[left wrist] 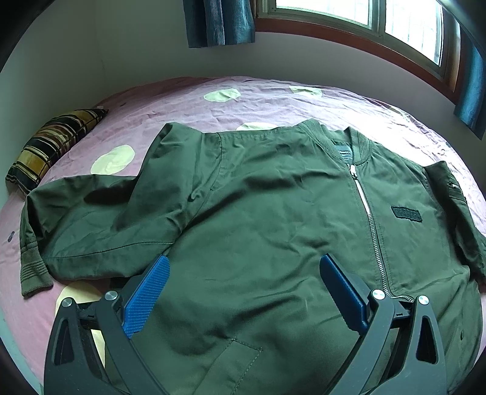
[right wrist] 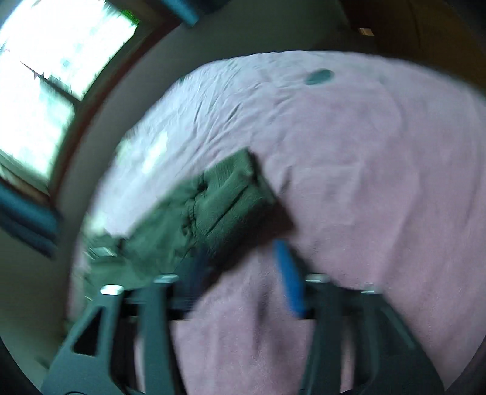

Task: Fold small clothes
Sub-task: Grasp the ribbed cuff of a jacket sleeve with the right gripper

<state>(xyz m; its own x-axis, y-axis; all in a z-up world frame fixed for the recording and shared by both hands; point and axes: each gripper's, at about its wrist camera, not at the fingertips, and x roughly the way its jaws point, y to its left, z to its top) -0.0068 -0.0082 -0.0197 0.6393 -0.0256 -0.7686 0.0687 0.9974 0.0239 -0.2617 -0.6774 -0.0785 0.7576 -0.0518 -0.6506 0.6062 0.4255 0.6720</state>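
Green jacket lies flat on the pink sheet, front up, zip closed, collar on the far side from the left claw.

Left claw: released, blue pads spread wide, nothing pinched. It hangs over the jacket's lower front; whether the pads touch the cloth, can't tell. Zip runs just right of the right-hand pad. A welt pocket sits right below the gap between the pads. One sleeve runs out left of the claw, ribbed cuff at its end on the sheet. Other sleeve is off to the claw's right, by the frame edge. Chest patch ahead and right of the claw, past the zip.

Plaid pillow far ahead-left, clear of the jacket. Window and teal curtain beyond the bed.

Right claw: view heavily blurred. Jaws part open, nothing gripped between them. A ribbed green cuff lies on the sheet just ahead of it, slightly left, apart from the blue pad. Rest of that sleeve trails back left of the claw. Bare pink sheet ahead and right.
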